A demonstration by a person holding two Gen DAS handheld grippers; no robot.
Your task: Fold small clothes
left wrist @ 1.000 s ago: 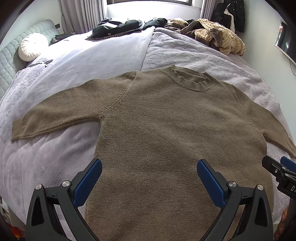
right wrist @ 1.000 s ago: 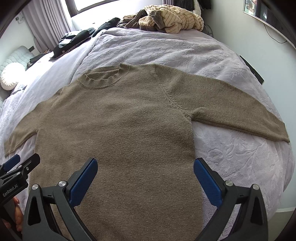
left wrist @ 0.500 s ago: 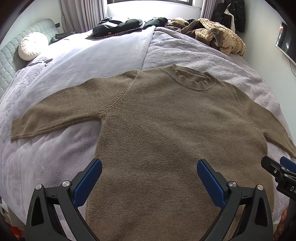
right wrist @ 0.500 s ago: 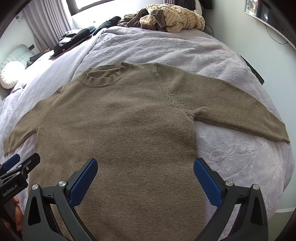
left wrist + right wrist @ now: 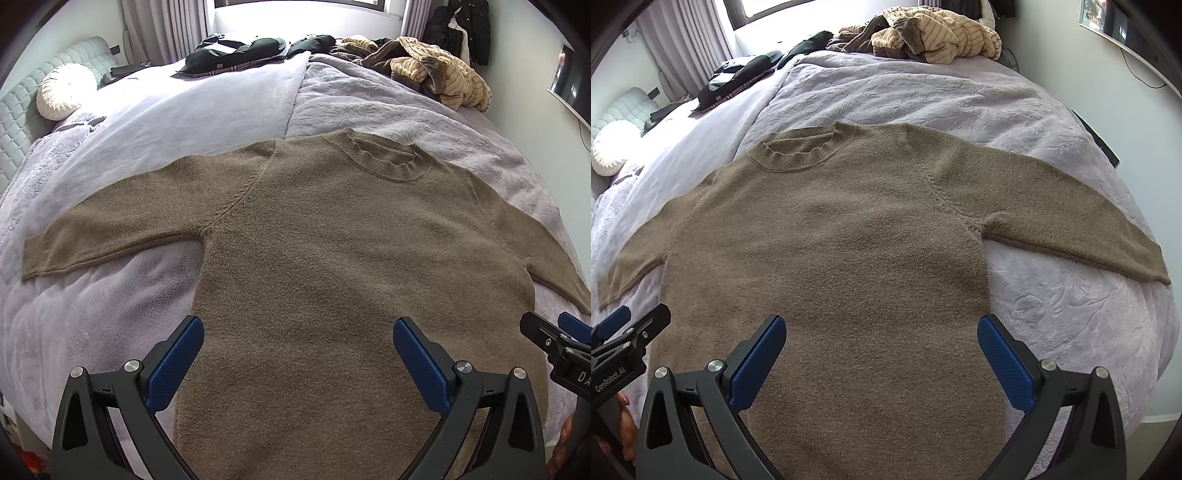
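A brown knitted long-sleeved sweater (image 5: 332, 266) with a ribbed round collar (image 5: 384, 162) lies flat and face up on a lilac textured bedspread (image 5: 388, 114), its collar toward the window end of the bed and both sleeves stretched out sideways. The left gripper (image 5: 297, 354), black-framed with blue ribbed pads (image 5: 173, 363), hangs above the lower body of the sweater with its jaws spread wide and nothing between them; one pad sits near the sweater's side edge just below the left sleeve (image 5: 110, 232). The right gripper (image 5: 881, 354) is likewise spread wide and empty over the lower body, close to the side seam under the right sleeve (image 5: 1052, 221). Each camera catches the tip of the other gripper at the frame edge, so the two tools are side by side over the hem region. Whether any pad touches the knit cannot be told. At the far end of the bed lie a heap of cream-and-brown striped clothing (image 5: 432, 70) and a dark bundle of garments (image 5: 236, 53); a round white pleated cushion (image 5: 61, 90) rests against a pale green quilted headboard (image 5: 22, 110). Grey curtains (image 5: 162, 29) hang beside the bright window.
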